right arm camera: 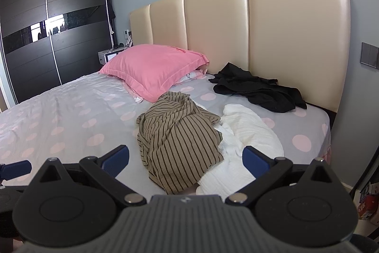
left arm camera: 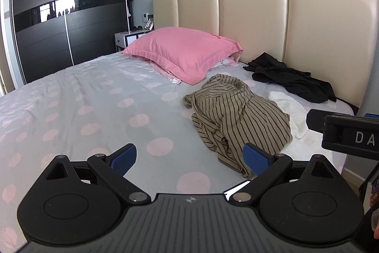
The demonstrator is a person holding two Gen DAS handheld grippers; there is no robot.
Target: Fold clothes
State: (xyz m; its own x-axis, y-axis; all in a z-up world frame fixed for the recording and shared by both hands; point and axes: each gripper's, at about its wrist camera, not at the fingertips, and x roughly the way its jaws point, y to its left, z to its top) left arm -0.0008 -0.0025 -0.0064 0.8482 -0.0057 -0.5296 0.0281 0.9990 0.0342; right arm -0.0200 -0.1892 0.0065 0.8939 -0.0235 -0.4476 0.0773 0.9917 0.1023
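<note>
The left hand-held gripper [left arm camera: 190,159] hangs released above the bed [left arm camera: 94,106], holding nothing; so does the right hand-held gripper [right arm camera: 186,159]. Just beyond them lies a crumpled striped shirt [right arm camera: 176,144] (tan with dark lines), touching a white garment [right arm camera: 246,132] on its right. Behind the striped shirt sit a pink pillow [right arm camera: 151,68] and a black garment [right arm camera: 255,88], near the headboard [right arm camera: 284,34].

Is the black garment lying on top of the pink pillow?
No. The black garment lies on the sheet by the headboard, apart from the pink pillow.
</note>
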